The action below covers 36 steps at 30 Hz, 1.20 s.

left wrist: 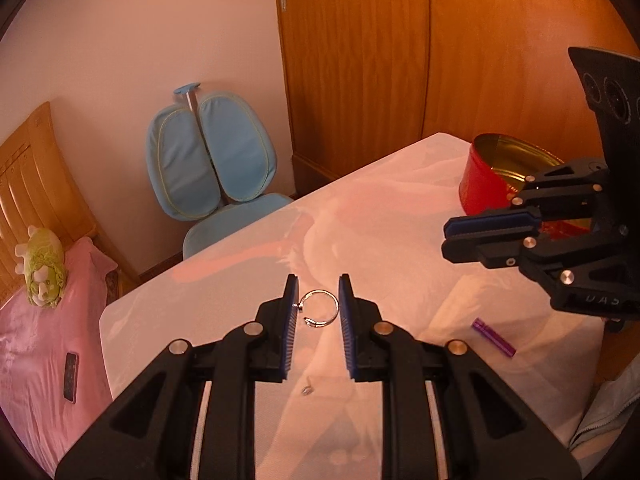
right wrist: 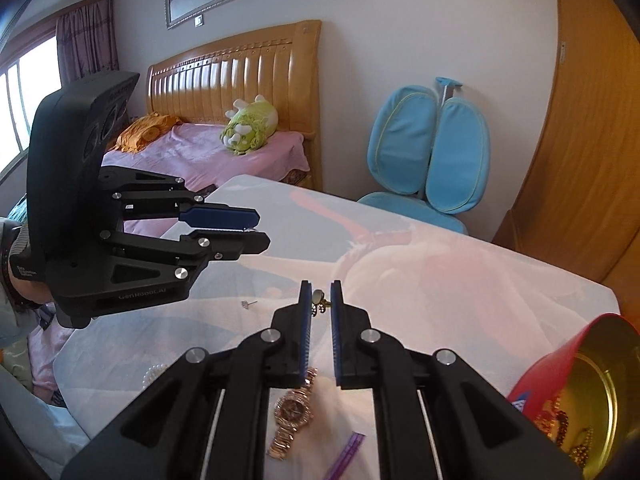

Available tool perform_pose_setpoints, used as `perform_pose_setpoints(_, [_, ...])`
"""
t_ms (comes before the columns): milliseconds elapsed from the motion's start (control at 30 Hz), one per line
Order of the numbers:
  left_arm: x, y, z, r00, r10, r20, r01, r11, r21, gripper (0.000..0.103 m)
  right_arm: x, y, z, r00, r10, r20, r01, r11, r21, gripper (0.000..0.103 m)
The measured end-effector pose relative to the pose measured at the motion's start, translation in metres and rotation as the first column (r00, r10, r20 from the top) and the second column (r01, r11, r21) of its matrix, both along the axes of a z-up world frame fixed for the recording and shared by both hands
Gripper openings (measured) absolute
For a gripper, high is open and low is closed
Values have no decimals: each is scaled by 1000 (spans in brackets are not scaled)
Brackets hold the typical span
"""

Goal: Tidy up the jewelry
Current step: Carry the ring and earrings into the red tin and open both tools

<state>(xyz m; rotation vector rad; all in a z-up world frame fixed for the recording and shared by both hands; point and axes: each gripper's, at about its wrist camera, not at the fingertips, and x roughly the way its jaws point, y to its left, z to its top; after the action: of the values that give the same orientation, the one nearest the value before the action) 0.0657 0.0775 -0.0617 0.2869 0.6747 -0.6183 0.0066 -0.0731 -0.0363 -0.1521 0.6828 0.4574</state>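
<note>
A: Your left gripper [left wrist: 318, 307] is holding a silver open ring [left wrist: 319, 309] between its pads, jaws narrowed onto the band, lifted above the surface [left wrist: 400, 208].

B: And the right?

A: Your right gripper [right wrist: 321, 304] is pinching a small gold earring [right wrist: 320, 300] at its tips, jaws nearly closed (the piece is tiny, so the gap has to be narrow). Both are being carried high, probably so nothing drags on the cloth.

B: Where is it all going?

A: Likely the red tin [right wrist: 576, 380] at your right; chains are already lying inside. A rose-gold watch [right wrist: 294, 412], a purple tube [right wrist: 346, 456], a small stud [right wrist: 248, 303] and some pearls [right wrist: 154, 372] are waiting on the surface.
</note>
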Motion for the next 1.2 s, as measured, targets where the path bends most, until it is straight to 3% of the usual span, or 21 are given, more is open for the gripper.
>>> perform_pose_setpoints(167, [-3, -39, 26, 999, -51, 20, 52, 997, -59, 21, -21, -49, 22, 994, -96, 55, 96, 995, 3, 10])
perform_pose_setpoints(500, [-14, -121, 58, 977, -200, 71, 206, 975, -82, 21, -61, -129, 38, 950, -295, 103, 295, 955, 9, 10])
perform_pose_setpoints(833, [-13, -201, 63, 936, -351, 26, 352, 936, -20, 21, -81, -200, 34, 880, -472, 51, 471, 882, 33, 10])
perform_pose_setpoints(1000, [0, -243, 55, 908, -416, -54, 418, 908, 36, 21, -64, -237, 18, 850, -522, -74, 524, 852, 5, 11])
perform_pose_setpoints(1200, [23, -303, 22, 858, -444, -261, 485, 865, 125, 21, -16, -270, -18, 762, -523, -382, 543, 837, -62, 11])
